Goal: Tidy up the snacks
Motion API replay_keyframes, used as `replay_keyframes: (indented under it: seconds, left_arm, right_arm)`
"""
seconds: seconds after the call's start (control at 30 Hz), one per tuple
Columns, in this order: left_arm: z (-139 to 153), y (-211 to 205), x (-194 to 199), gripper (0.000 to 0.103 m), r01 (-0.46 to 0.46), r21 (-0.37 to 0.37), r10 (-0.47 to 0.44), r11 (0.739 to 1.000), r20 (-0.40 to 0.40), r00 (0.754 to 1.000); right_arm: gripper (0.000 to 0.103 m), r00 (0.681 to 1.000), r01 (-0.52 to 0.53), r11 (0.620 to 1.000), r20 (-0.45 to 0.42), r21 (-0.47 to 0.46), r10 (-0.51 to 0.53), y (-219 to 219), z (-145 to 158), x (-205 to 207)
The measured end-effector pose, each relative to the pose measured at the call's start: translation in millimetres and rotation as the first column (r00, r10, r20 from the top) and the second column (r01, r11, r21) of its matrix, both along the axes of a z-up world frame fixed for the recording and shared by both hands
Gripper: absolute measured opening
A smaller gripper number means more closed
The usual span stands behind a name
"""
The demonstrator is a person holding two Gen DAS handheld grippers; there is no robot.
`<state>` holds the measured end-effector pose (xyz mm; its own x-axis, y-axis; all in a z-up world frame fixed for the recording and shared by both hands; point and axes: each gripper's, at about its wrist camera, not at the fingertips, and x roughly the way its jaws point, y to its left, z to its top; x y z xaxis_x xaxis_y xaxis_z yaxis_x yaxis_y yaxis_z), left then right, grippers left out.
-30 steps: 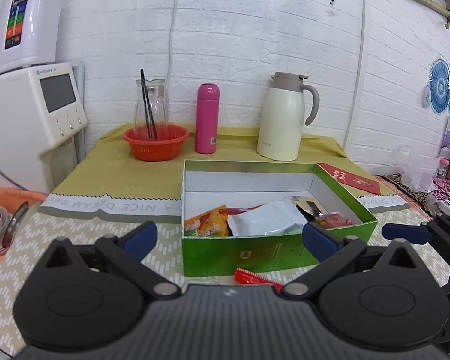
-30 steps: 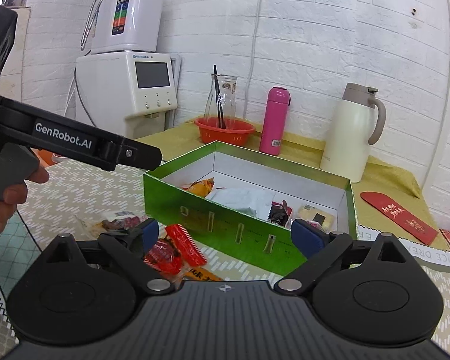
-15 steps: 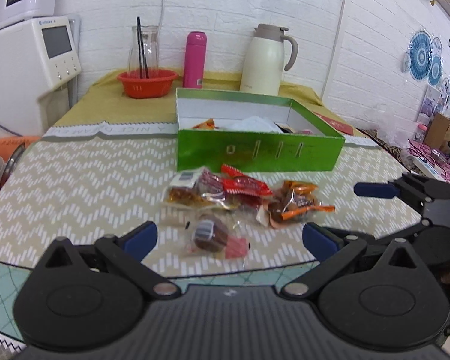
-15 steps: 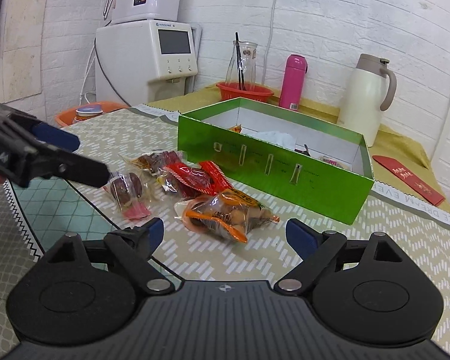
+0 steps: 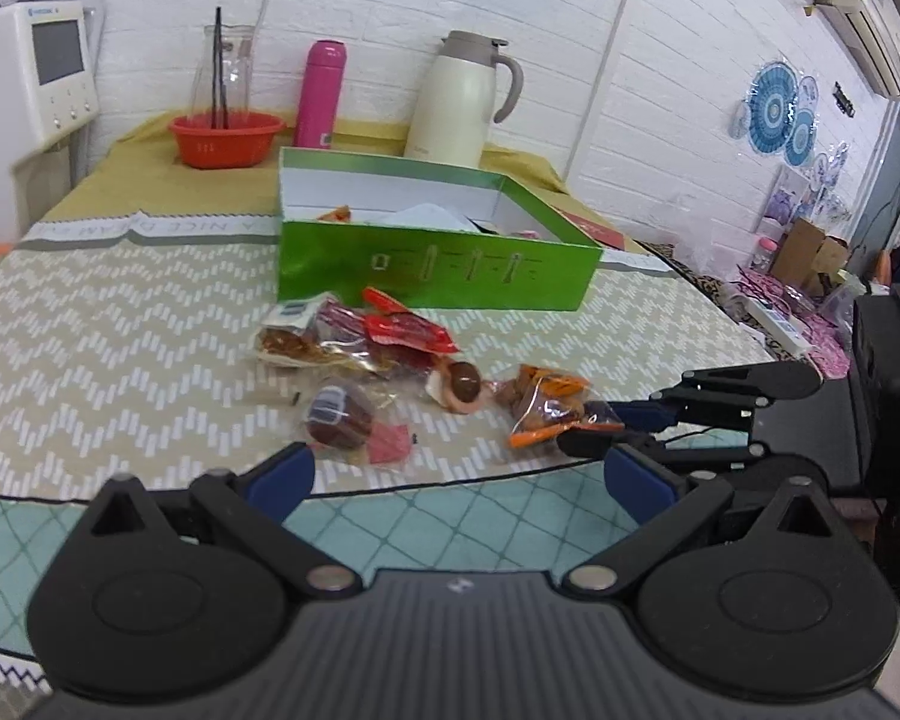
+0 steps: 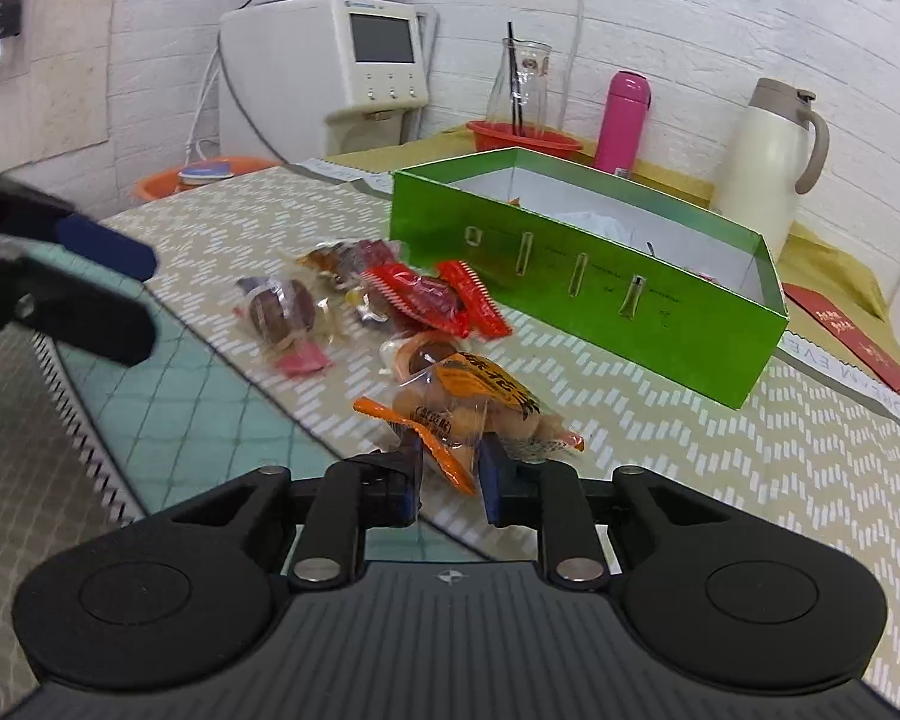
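Right fingers (image 6: 413,468) clamp the orange snack packet (image 6: 468,402) (near the green box (image 6: 576,276)); left fingers (image 5: 282,474) spread apart.

A surface (image 5: 120,324) covered in a beige chevron cloth carries an open green box (image 5: 438,264), with loose wrapped snacks (image 5: 354,342) scattered just in front of it. Behind the box stand a red bowl (image 5: 227,139), pink bottle (image 5: 320,95) and cream jug (image 5: 459,102).
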<state>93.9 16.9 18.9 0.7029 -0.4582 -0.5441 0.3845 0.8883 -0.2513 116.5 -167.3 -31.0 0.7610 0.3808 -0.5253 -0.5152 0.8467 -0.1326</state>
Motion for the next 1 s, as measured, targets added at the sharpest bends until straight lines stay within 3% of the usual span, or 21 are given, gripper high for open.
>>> replay_keyframes:
  seconds: [0.13,0.2,0.4,0.57,0.7,0.93,0.97,1.0]
  left_arm:
    - [-8,-24,6,0.095,0.081,-0.031,-0.082,0.996,-0.043,0.996]
    - [-12,-35,8,0.09,0.116,-0.027,-0.118,0.993,-0.063,0.991]
    - [-24,-60,13,0.066,0.189,0.002,-0.187,0.982,-0.11,0.976]
    - [-23,-64,15,0.054,0.201,-0.002,-0.2,0.98,-0.107,0.974]
    - [-22,-66,26,0.054,0.201,-0.005,-0.2,0.98,-0.109,0.974]
    - [-29,-65,38,0.052,0.214,-0.074,-0.223,0.974,-0.148,0.963]
    - [-30,-67,39,0.049,0.22,-0.076,-0.229,0.973,-0.151,0.962]
    - [-30,-68,39,0.041,0.228,-0.078,-0.238,0.97,-0.151,0.959]
  right_arm:
    - [0.036,0.998,-0.064,0.997,0.022,-0.041,0.065,-5,-1,-36]
    - [0.052,0.997,-0.069,0.996,0.033,-0.054,0.071,-7,-3,-47]
    - [0.07,0.999,-0.049,0.999,0.019,0.011,0.049,-17,-1,-59]
    - [0.07,0.999,-0.035,0.998,0.015,0.043,0.035,-18,-2,-57]
    - [0.07,1.0,-0.019,0.996,0.018,0.086,0.018,-21,0,-54]
    - [0.073,1.0,-0.002,0.995,0.002,0.1,0.002,-19,-3,-46]
    - [0.072,1.0,0.0,0.995,-0.003,0.104,0.0,-19,-4,-45]
    - [0.065,1.0,-0.003,0.994,-0.013,0.106,0.005,-18,-5,-43]
